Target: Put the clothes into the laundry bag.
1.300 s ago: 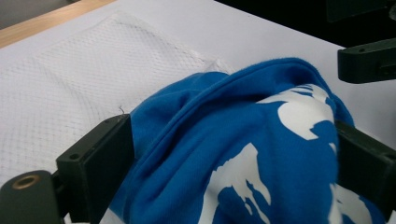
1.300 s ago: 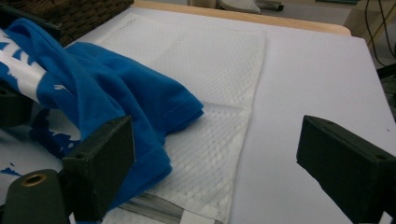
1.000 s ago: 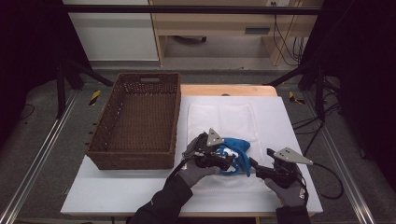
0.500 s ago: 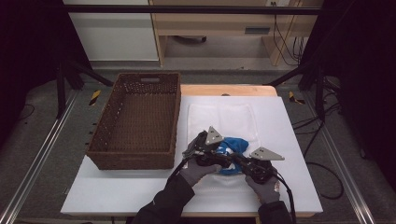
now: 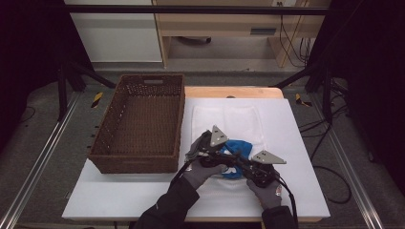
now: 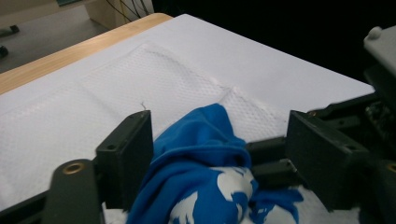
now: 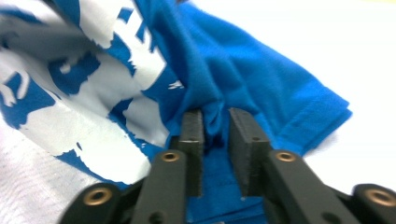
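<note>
Right gripper (image 7: 215,128) apparently pinches blue cloth (image 7: 243,79); left gripper (image 6: 219,144) straddles it.

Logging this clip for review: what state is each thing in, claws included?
Blue garment: crumpled, lying on the white towel, white print showing.
White towel: spread flat on the table.
Wicker basket: upright, empty.
Left claw: open, jaws either side of the garment.
Right claw: nearly closed, pinching a fold of the garment.
</note>
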Demonstrator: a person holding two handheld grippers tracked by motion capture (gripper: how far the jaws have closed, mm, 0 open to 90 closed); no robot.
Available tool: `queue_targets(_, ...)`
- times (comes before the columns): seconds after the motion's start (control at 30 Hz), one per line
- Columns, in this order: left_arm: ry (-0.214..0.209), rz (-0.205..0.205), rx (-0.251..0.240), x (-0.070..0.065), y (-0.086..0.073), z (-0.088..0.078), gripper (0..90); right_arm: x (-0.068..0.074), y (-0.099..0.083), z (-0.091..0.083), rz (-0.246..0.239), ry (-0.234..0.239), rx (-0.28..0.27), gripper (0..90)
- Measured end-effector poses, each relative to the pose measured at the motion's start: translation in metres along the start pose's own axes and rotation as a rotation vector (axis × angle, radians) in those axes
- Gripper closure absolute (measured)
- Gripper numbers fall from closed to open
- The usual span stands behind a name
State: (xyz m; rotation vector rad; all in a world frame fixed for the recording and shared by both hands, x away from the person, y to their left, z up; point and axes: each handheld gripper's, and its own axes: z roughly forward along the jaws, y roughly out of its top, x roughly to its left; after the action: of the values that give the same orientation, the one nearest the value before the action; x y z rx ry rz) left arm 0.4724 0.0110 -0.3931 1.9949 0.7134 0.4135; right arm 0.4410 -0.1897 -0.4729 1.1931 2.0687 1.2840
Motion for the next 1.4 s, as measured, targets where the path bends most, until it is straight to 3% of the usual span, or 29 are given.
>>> queue_targets(0.2,0.036,-0.019,0.006,0.015,-0.017,-0.033,40.1,-0.006,0.006,-0.017,0.025,-0.006,-0.074,60.8)
queue_targets(0.33,0.068,-0.012,0.028,0.019,-0.034,-0.05,55.7,-0.009,0.01,-0.028,0.032,-0.007,-0.103,51.8)
queue_targets(0.4,0.062,-0.02,0.048,0.019,-0.044,-0.054,63.0,-0.009,0.012,-0.032,0.031,-0.007,-0.111,47.4)
queue_targets(0.5,0.047,-0.012,0.043,0.016,-0.057,-0.06,66.5,-0.007,0.016,-0.036,0.023,-0.003,-0.119,41.3)
queue_targets(0.63,0.054,0.005,0.01,0.013,-0.067,-0.071,64.8,-0.003,0.022,-0.039,0.006,0.008,-0.122,32.9)
queue_targets(0.77,0.03,-0.034,0.054,0.012,-0.075,-0.078,65.5,0.007,0.028,-0.037,-0.015,0.022,-0.124,25.2)
queue_targets(0.93,0.002,-0.068,0.102,0.003,-0.091,-0.07,77.0,0.021,0.036,-0.025,-0.044,0.045,-0.081,13.3)
queue_targets(1.1,0.012,-0.048,0.133,-0.004,-0.101,-0.052,88.5,0.038,0.036,-0.009,-0.075,0.045,-0.033,5.7)
queue_targets(1.2,0.016,-0.034,0.157,-0.007,-0.106,-0.042,89.8,0.045,0.034,0.001,-0.085,0.014,-0.009,2.0)
queue_targets(1.4,0.029,-0.006,0.19,-0.011,-0.119,-0.029,89.8,0.048,0.023,0.026,-0.091,0.019,0.087,0.4)
